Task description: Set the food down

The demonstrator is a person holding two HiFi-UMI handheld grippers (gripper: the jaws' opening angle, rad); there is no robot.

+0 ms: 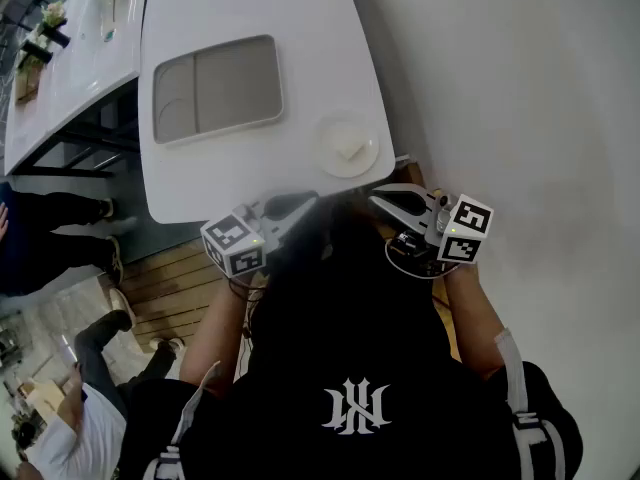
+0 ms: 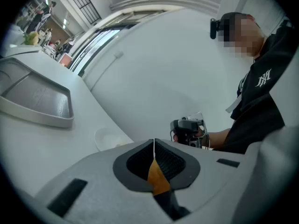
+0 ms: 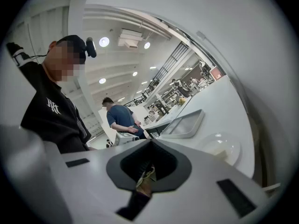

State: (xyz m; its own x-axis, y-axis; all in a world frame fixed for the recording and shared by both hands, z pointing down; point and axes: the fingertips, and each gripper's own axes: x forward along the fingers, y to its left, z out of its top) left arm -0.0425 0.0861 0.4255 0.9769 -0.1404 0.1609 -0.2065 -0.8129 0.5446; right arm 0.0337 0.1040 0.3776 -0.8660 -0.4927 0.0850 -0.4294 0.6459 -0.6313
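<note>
A pale piece of food (image 1: 350,147) lies on a small white plate (image 1: 330,128) near the front right corner of the white table (image 1: 240,8). Both grippers hang close to the person's chest, just off the table's near edge and apart from the plate. My left gripper (image 1: 305,201) is shut with nothing between its jaws; in the left gripper view (image 2: 154,146) the plate (image 2: 108,136) shows beyond it. My right gripper (image 1: 380,196) is shut and holds nothing too; in its own view (image 3: 150,143) the plate (image 3: 231,141) and the food (image 3: 222,153) lie ahead to the right.
A grey two-part tray (image 1: 215,88) lies on the table behind the plate. A white wall (image 1: 520,88) runs along the table's right side. Other people stand at the left (image 1: 50,238), and one in a blue shirt (image 3: 122,118) stands farther off. More tables (image 1: 70,58) stand at the back left.
</note>
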